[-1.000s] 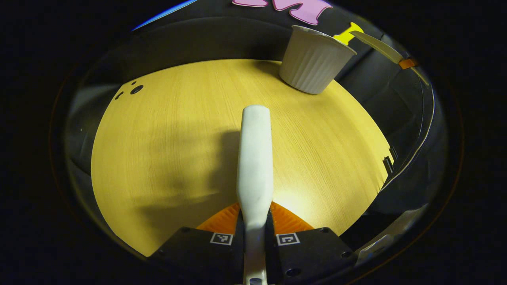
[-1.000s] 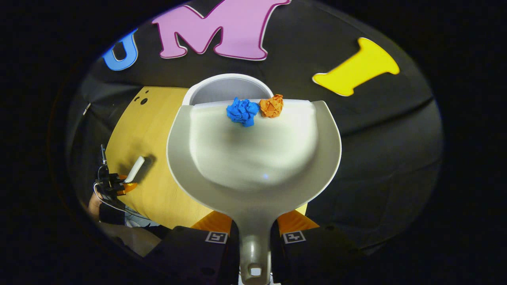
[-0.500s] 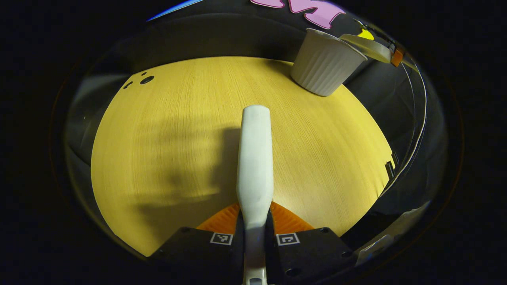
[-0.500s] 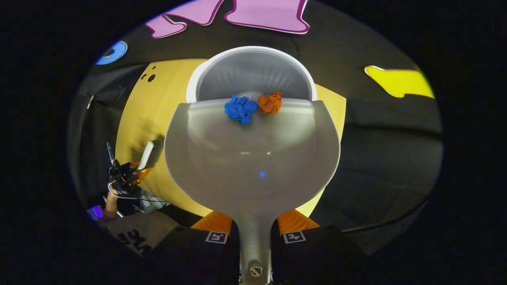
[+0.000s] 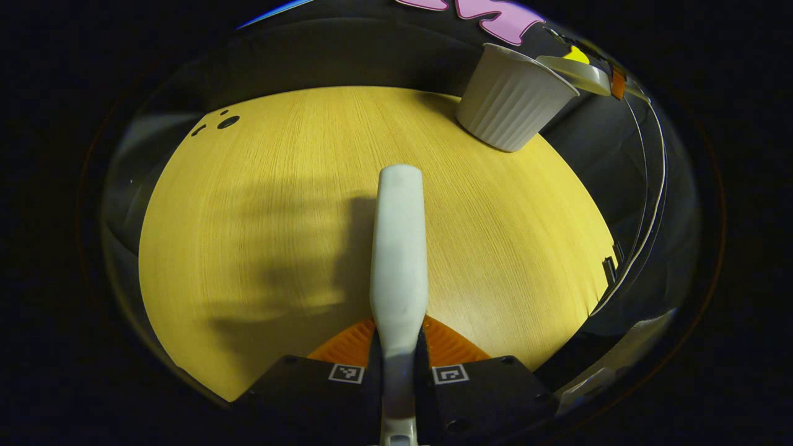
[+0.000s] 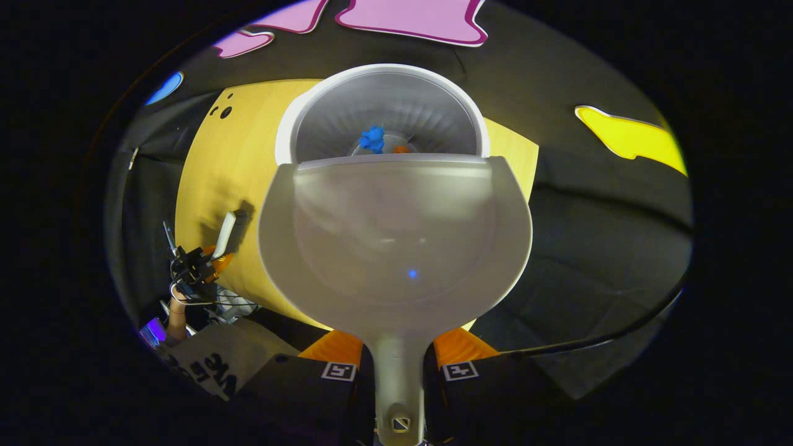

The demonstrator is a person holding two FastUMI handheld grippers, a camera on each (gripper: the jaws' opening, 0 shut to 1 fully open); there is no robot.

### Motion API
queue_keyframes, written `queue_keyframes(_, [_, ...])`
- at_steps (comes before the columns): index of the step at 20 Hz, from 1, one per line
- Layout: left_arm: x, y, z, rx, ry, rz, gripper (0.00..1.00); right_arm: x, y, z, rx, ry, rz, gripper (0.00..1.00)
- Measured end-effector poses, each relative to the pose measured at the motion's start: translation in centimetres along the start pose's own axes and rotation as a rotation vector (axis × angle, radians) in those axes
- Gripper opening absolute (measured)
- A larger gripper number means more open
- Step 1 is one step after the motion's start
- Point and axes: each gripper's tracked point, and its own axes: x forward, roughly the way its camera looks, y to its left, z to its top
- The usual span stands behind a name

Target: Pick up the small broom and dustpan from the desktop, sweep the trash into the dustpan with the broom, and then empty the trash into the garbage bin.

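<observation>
1. Yellow wood desktop (image 5: 260,204): the left gripper (image 5: 398,371) clamps the broom (image 5: 399,248) handle, well apart from the garbage bin (image 5: 511,102).
2. The right gripper (image 6: 398,371) grips the dustpan (image 6: 396,235), tipped at the bin's rim.
3. Blue trash (image 6: 372,139) and orange trash (image 6: 401,148) lie inside the bin.

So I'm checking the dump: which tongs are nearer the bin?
Right. The right tongs hold the dustpan over the bin; the left tongs stay back across the table.
</observation>
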Motion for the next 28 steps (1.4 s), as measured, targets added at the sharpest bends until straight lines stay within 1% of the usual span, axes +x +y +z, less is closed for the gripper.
queue_keyframes(2, [0.2,0.0,0.0,0.008,-0.002,0.007,0.25,-0.1,-0.8,0.2,-0.038,-0.068,-0.036,0.36])
queue_keyframes(3, [0.2,0.1,0.1,0.01,-0.004,0.013,0.26,-0.4,-0.7,0.1,-0.053,-0.123,-0.038,0.35])
queue_keyframes(6, [0.1,0.4,0.0,0.009,-0.002,0.027,0.25,-1.5,-0.3,-0.6,-0.053,-0.308,-0.021,0.35])
queue_keyframes(7, [0.0,0.5,0.0,0.009,-0.002,0.033,0.25,-2.1,-0.5,-1.1,-0.037,-0.37,-0.024,0.32])
queue_keyframes(8, [-0.1,0.8,-0.1,0.011,-0.001,0.04,0.26,-2.6,-0.6,-1.6,-0.028,-0.413,-0.022,0.32])
queue_keyframes(9, [-0.2,1.0,-0.1,0.013,-0.001,0.046,0.25,-3.2,0.0,-2.4,-0.02,-0.453,-0.011,0.35])
queue_keyframes(10, [-0.3,1.2,-0.1,0.015,0.001,0.054,0.26,-3.7,0.6,-3.4,-0.018,-0.481,0.002,0.35])
queue_keyframes(12, [-0.5,1.6,-0.1,0.02,0.003,0.07,0.25,-4.2,1.5,-5.6,-0.036,-0.525,-0.007,0.35])
queue_keyframes(13, [-0.5,1.7,-0.1,0.022,0.001,0.076,0.26,-3.9,2.0,-6.8,-0.051,-0.537,-0.019,0.39])
queue_keyframes(14, [-0.5,1.7,-0.1,0.024,0.001,0.081,0.25,-3.5,2.7,-8.0,-0.064,-0.549,-0.029,0.35])
queue_keyframes(15, [-0.5,1.8,-0.1,0.028,0.001,0.087,0.25,-2.8,3.9,-9.1,-0.08,-0.56,-0.031,0.35])
queue_keyframes(18, [-0.6,1.9,-0.1,0.03,0.003,0.103,0.25,0.4,7.9,-12.4,-0.111,-0.559,0.007,0.35])
queue_keyframes(20, [-0.7,2.0,-0.2,0.029,0.008,0.12,0.25,3.8,10.4,-13.4,-0.129,-0.546,0.02,0.35])
queue_keyframes(21, [-0.8,2.1,-0.3,0.029,0.01,0.128,0.25,5.7,11.8,-13.9,-0.139,-0.541,0.022,0.39])
queue_keyframes(22, [-0.8,2.1,-0.4,0.028,0.014,0.135,0.25,8.1,13.2,-14.3,-0.15,-0.519,0.034,0.32])
queue_keyframes(23, [-0.8,2.2,-0.5,0.027,0.019,0.141,0.25,10.6,14.6,-14.7,-0.151,-0.494,0.046,0.35])
queue_keyframes(24, [-0.8,2.2,-0.6,0.029,0.024,0.149,0.25,12.8,15.7,-14.7,-0.151,-0.475,0.059,0.32])
queue_keyframes(25, [-0.8,2.3,-0.8,0.034,0.03,0.159,0.24,14.8,16.7,-14.6,-0.147,-0.455,0.072,0.36])
queue_keyframes(28, [-0.7,2.3,-1.4,0.041,0.045,0.175,0.25,20.4,18.7,-14.0,-0.14,-0.412,0.085,0.35])
